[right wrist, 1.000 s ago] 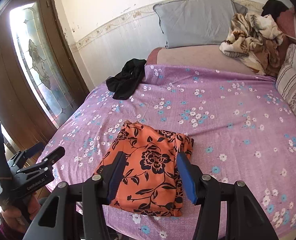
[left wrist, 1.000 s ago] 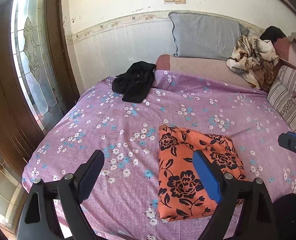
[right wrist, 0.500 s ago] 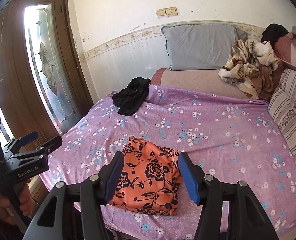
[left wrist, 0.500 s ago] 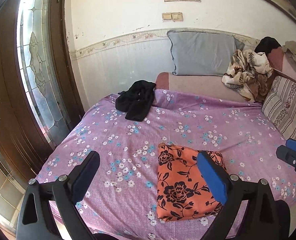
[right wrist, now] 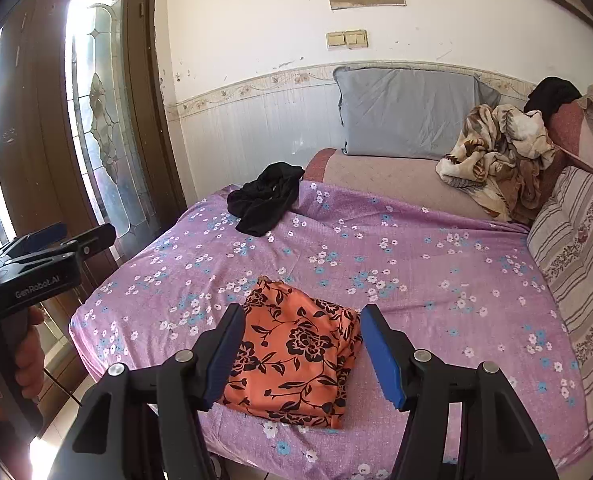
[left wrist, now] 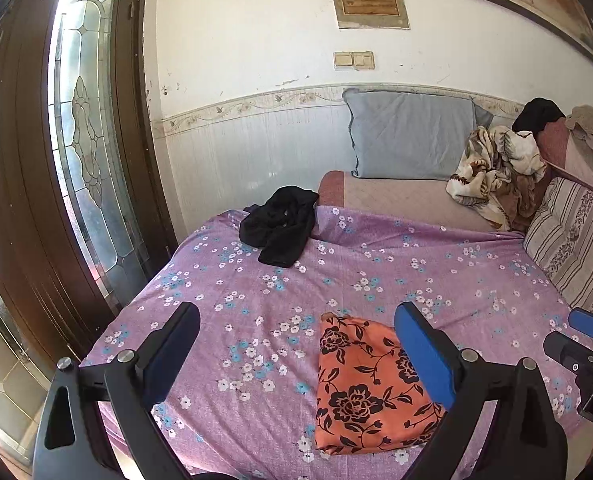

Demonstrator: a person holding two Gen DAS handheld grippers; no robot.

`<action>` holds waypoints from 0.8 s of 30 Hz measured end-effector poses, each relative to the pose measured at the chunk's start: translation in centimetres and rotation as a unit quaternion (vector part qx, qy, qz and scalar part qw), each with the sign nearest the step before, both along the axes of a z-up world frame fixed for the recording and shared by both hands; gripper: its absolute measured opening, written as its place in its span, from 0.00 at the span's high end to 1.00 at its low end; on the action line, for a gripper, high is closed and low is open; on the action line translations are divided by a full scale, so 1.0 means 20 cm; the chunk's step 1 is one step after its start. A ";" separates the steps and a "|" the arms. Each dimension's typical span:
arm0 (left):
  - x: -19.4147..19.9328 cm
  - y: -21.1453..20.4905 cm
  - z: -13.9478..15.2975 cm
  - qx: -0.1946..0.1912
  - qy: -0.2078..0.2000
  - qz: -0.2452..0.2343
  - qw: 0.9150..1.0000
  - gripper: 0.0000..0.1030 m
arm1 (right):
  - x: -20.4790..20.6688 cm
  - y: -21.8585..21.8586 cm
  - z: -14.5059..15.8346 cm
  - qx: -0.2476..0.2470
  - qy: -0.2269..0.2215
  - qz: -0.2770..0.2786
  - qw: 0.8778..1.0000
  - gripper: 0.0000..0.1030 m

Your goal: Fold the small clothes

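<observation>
A folded orange garment with black flowers (left wrist: 364,384) lies near the front edge of the purple floral bed; it also shows in the right wrist view (right wrist: 296,352). A crumpled black garment (left wrist: 280,228) lies at the far left of the bed, also in the right wrist view (right wrist: 264,204). My left gripper (left wrist: 296,360) is open and empty, held back above the bed's front edge. My right gripper (right wrist: 302,356) is open and empty, also above the front edge, with the orange garment seen between its fingers but below them.
A grey pillow (left wrist: 412,136) leans on the wall at the back. A patterned blanket heap (left wrist: 496,172) and a striped cushion (left wrist: 576,236) are at the right. A wooden door with stained glass (left wrist: 84,152) stands left of the bed (left wrist: 456,280).
Both grippers have pulled back and up from the bed, so the orange garment looks smaller and more of the wall shows. Both stay open.
</observation>
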State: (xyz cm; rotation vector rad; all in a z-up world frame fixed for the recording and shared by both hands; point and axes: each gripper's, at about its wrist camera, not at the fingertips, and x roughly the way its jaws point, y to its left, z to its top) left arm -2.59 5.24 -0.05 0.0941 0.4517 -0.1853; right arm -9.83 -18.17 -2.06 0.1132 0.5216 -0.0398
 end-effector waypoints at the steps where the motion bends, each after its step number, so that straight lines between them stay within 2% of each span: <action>1: -0.01 0.00 0.01 0.001 -0.003 0.001 1.000 0.05 | 0.00 0.00 0.01 0.001 -0.002 -0.001 1.000 0.38; 12: -0.06 0.02 0.06 0.008 -0.024 0.008 1.000 0.05 | -0.01 0.06 0.04 -0.014 -0.014 0.005 1.000 0.38; 24: -0.08 0.11 0.11 -0.005 -0.035 0.030 0.999 0.03 | -0.05 0.11 0.11 -0.032 -0.033 0.003 0.999 0.38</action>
